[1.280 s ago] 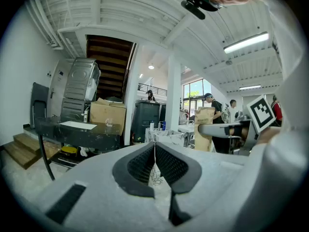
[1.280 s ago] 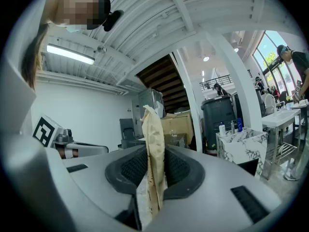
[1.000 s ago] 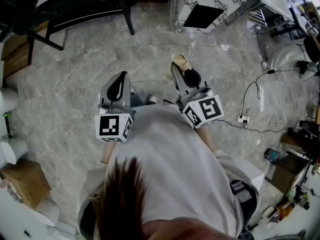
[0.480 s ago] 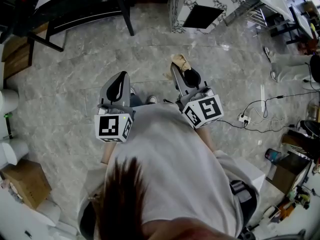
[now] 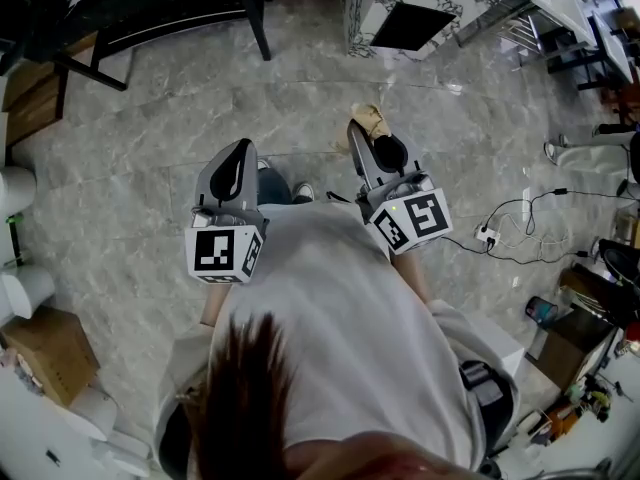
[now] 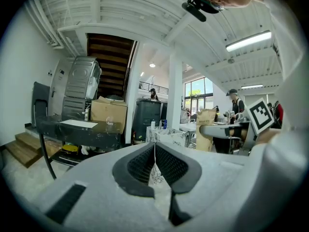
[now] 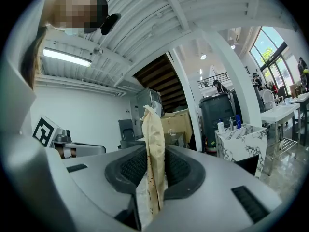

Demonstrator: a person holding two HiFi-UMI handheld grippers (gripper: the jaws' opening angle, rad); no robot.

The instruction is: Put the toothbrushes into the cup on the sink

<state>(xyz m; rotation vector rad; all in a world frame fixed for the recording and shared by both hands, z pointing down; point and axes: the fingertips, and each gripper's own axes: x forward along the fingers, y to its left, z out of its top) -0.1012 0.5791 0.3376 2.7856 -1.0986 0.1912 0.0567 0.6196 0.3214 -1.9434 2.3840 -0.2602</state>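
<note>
At the right edge of the head view, a bystander's shoe [image 5: 556, 152] and leg now lie further from the marble cabinet [image 5: 372, 8] than a second ago, nearer to the floor cables [image 5: 520, 230]. The cabinet itself sits slightly higher in the picture. A small light now shows on the right tool's [image 5: 362, 128] marker cube [image 5: 412, 218].

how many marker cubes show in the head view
2. The left cube sits on the left gripper, left of centre; the right cube on the right gripper, right of centre. None seems hidden.
</note>
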